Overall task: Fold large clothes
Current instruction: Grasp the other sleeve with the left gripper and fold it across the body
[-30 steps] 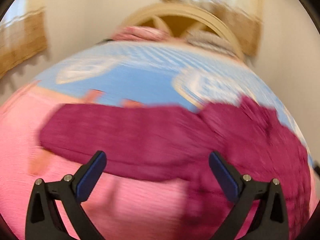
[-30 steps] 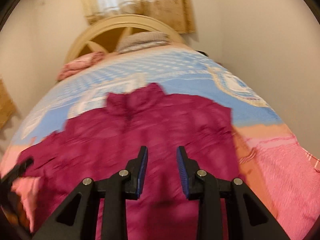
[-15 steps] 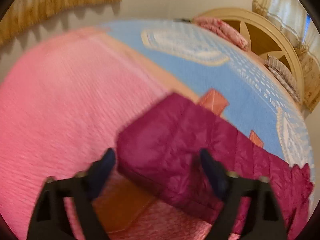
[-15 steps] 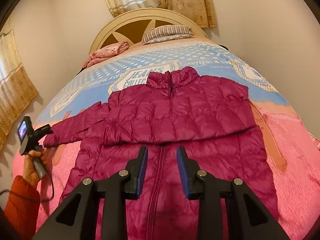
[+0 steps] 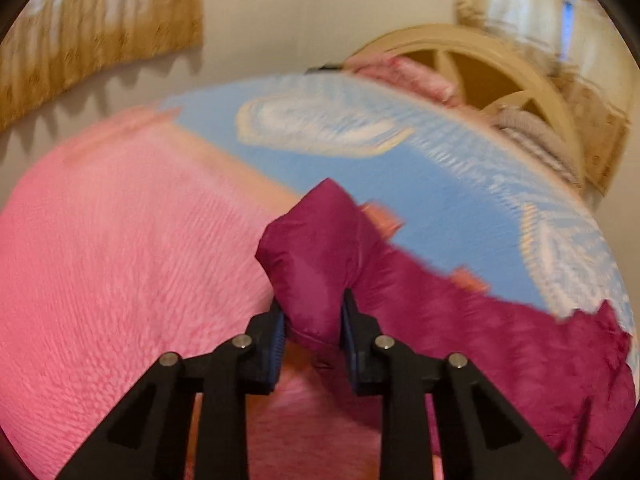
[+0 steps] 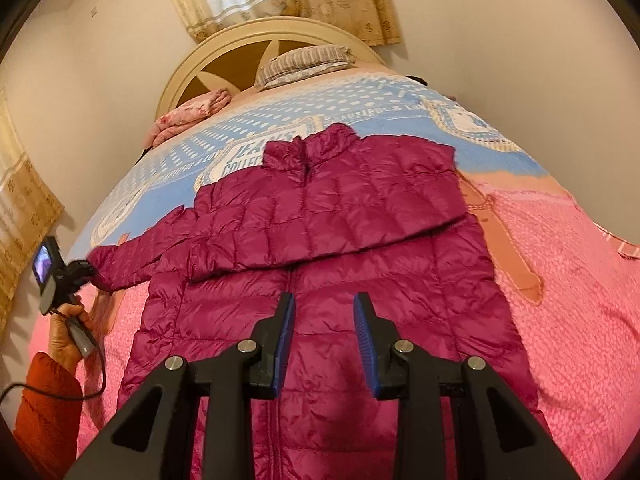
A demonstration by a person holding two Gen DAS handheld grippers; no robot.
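Note:
A magenta quilted puffer jacket lies face up on the bed, zipped, collar toward the headboard. One sleeve is folded across its chest; the other sleeve stretches out to the left. My left gripper is shut on the cuff end of that sleeve, which bunches up between the blue pads. The left gripper also shows in the right wrist view, at the cuff. My right gripper is partly open and empty, hovering over the jacket's lower front near the zipper.
The bed has a pink blanket near me and a blue patterned cover farther off. A striped pillow and a folded pink cloth lie by the cream headboard. Walls stand close on both sides.
My left gripper has closed on the outstretched sleeve's cuff; half a second ago it was open around it. My right gripper has held still over the jacket's front.

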